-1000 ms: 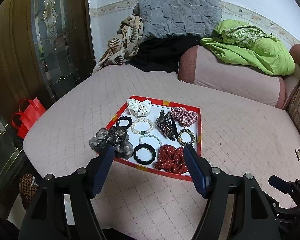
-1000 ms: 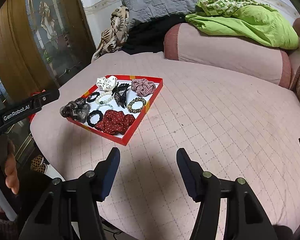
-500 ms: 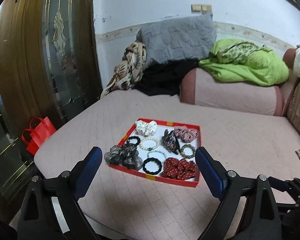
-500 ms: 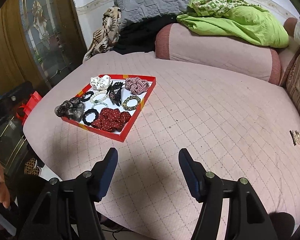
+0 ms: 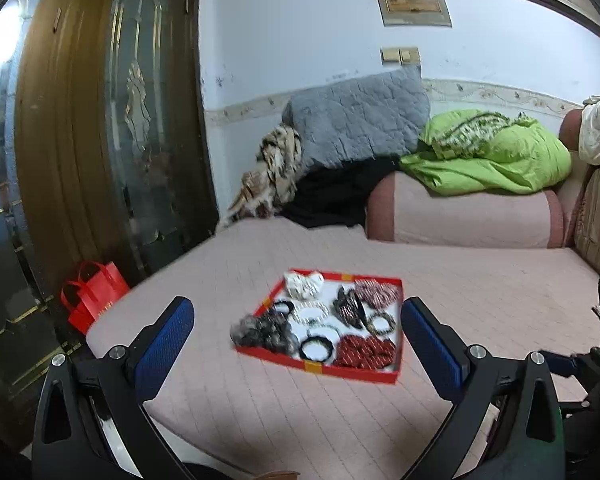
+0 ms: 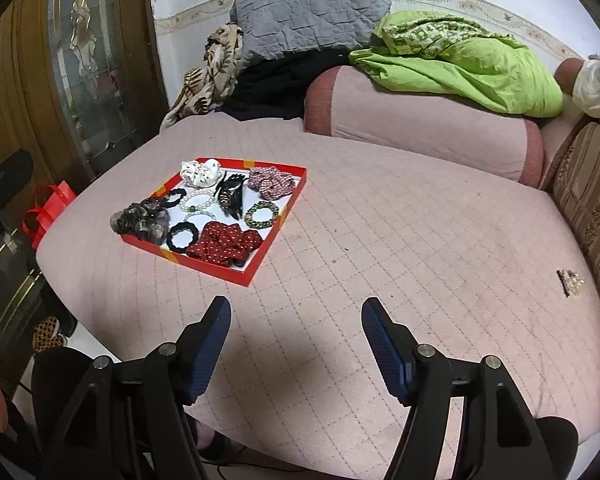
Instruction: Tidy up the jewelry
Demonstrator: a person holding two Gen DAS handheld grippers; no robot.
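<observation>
Holding both the left gripper (image 5: 296,322) and right gripper (image 6: 296,322) empty with jaws opening, you seem finished filling the red tray (image 6: 236,273), leaving the stray clip (image 6: 571,281) next.

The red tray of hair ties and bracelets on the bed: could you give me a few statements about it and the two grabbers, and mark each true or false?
1. The red tray sits on the pink quilted bed. True.
2. The dark red dotted scrunchie lies outside the tray. False: it lies inside, at the near edge.
3. The right gripper holds a bracelet. False: nothing is between its opening jaws.
4. The grey gauzy scrunchie hangs over the tray's left rim. True.
5. The left gripper is clamped on the tray. False: its jaws are opening, clear of the tray.
</observation>
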